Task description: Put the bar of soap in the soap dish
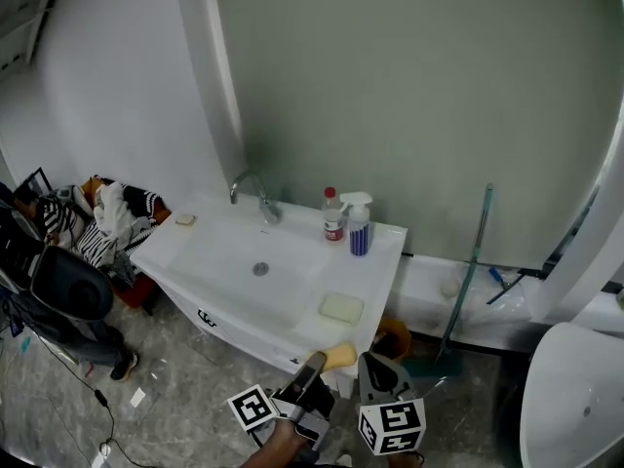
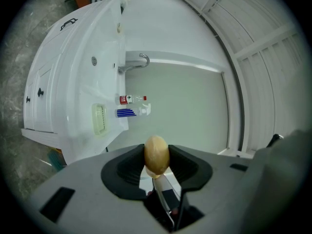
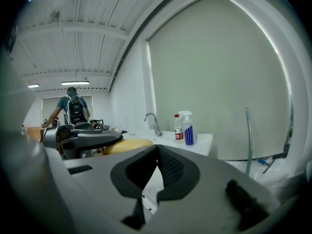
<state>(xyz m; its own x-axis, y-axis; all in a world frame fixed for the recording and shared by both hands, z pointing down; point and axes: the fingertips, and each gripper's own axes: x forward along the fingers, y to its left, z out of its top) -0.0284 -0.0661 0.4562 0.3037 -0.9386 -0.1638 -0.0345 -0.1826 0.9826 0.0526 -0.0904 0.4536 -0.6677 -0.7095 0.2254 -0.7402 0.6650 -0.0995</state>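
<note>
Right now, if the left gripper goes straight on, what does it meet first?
The left gripper, shut on the soap, would probably meet the spray bottle on the sink counter, or the green wall beside it; depth unclear.

This is a bathroom corner in a larger, hall-like room. At the centre of the head view stands a white vanity washbasin point(image 1: 224, 261) with a chrome tap point(image 1: 255, 195). On its top are a red-capped bottle point(image 1: 333, 214), a spray bottle point(image 1: 359, 224) and a soap dish point(image 1: 341, 307). A white rounded fixture point(image 1: 575, 398) sits at four o'clock on the grey marbled floor point(image 1: 185, 398). Piled clothes point(image 1: 107, 217) and a black chair point(image 1: 68, 286) lie at nine o'clock. The right gripper view shows a strip light point(image 3: 75, 83) on a slatted ceiling and, at nine o'clock, a person point(image 3: 73, 110) wearing a backpack.
</note>
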